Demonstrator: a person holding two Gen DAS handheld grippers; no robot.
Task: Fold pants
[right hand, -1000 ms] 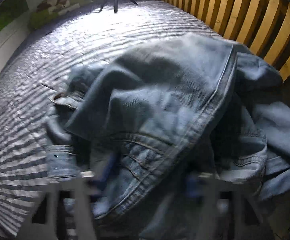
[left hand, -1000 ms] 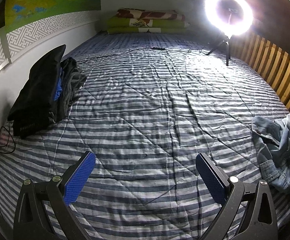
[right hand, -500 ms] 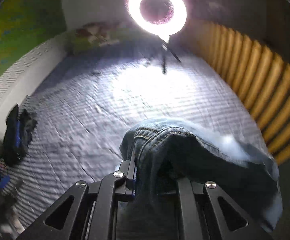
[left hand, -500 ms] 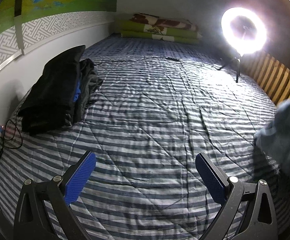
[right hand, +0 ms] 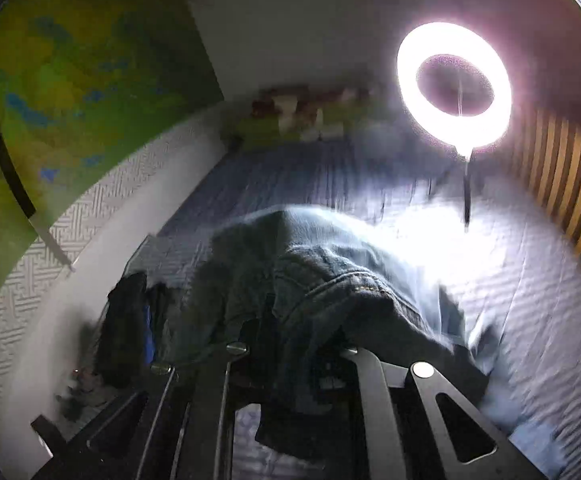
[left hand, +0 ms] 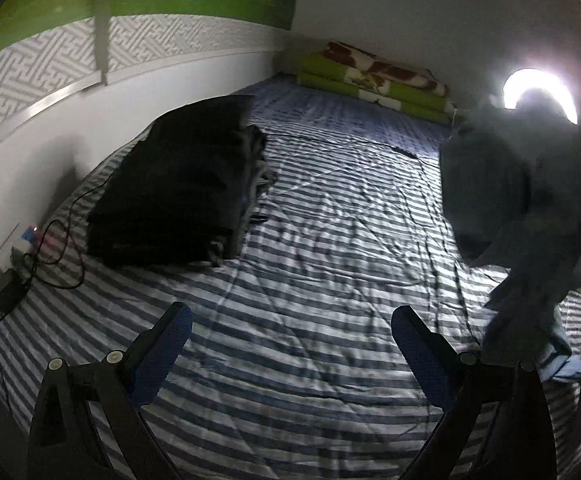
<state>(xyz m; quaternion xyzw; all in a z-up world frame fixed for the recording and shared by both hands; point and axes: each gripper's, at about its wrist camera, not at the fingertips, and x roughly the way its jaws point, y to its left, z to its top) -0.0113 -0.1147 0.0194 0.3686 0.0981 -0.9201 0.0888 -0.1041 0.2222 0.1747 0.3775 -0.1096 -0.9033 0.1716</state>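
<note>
— Right gripper (right hand: 290,354): pinched tight on a bunched fold of the jeans (right hand: 330,300), denim draped over both arms and hiding the pads. Rest of the jeans (left hand: 522,208) hanging at the right side of the bed (left hand: 310,272), lowest part trailing onto the striped cover near the right edge.

— Left gripper (left hand: 290,344): spread wide, nothing between the blue pads (left hand: 170,344), over bare cover near the front.

— Likely trouble: only a bunched handful held, so probably several layers at once; could unroll twisted instead of flat.

— Also a thin bite on heavy denim; could slip out under a shake.

— Hanging cloth close to the ring light (right hand: 454,84) on its stand at the far right; a wide swing could knock it over.

— Dark clothes pile (left hand: 178,188) at the left wall: well apart, no risk yet.
</note>
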